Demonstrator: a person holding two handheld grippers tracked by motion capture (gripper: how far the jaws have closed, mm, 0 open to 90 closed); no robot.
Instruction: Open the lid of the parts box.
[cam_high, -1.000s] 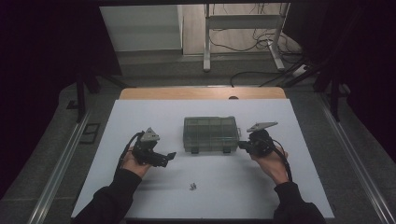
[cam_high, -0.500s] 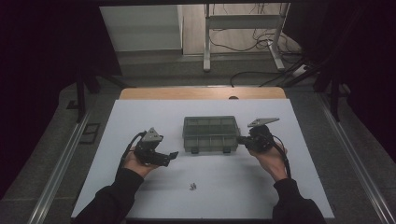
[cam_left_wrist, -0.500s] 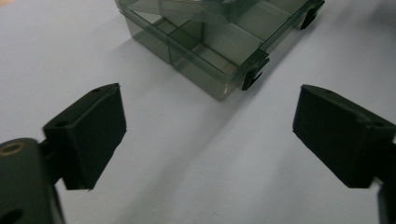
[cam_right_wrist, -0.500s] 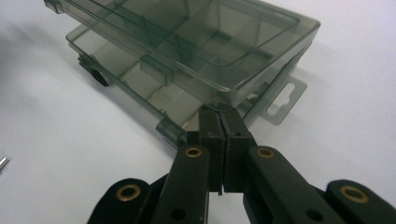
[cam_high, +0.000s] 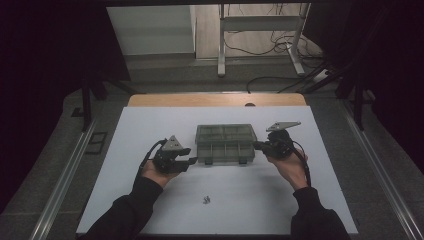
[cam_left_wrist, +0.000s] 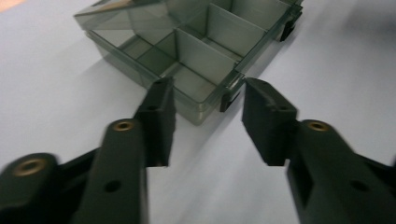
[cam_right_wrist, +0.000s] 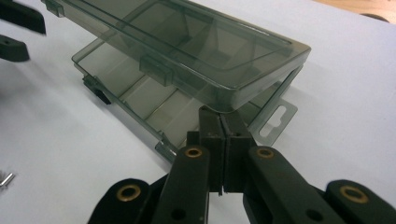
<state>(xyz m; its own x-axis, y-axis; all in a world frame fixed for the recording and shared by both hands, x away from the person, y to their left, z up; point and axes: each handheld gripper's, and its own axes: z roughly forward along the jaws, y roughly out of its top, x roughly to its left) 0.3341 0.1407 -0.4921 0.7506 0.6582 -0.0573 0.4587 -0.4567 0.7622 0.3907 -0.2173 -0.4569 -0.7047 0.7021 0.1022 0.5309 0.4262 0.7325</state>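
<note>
A person is sitting at a white table (cam_high: 150, 200), holding a gripper in each hand. A smoky clear plastic box (cam_high: 225, 145) with compartments is sitting near the middle of the table, between the two grippers.

The lid (cam_right_wrist: 187, 51) is now tilting up, partly open, where a second ago the box was looking shut and flat. The right gripper (cam_right_wrist: 223, 140) is pressing in under the lid's right corner, its jaws closed flat together with nothing between them, apparently levering the lid upward. It has moved in closer to the box since the earlier pictures.

The left gripper (cam_left_wrist: 205, 119) is waiting just beside the box's left front corner, jaws spread apart and holding nothing, pointing at a dark latch (cam_left_wrist: 229, 100) on the front wall.

A few tiny screws (cam_high: 205, 200) are lying on the table nearer the person, well apart from the box.

Judging from this, the opening is under way but not finished; the lid is needing to swing further back before the compartments are free to reach.
</note>
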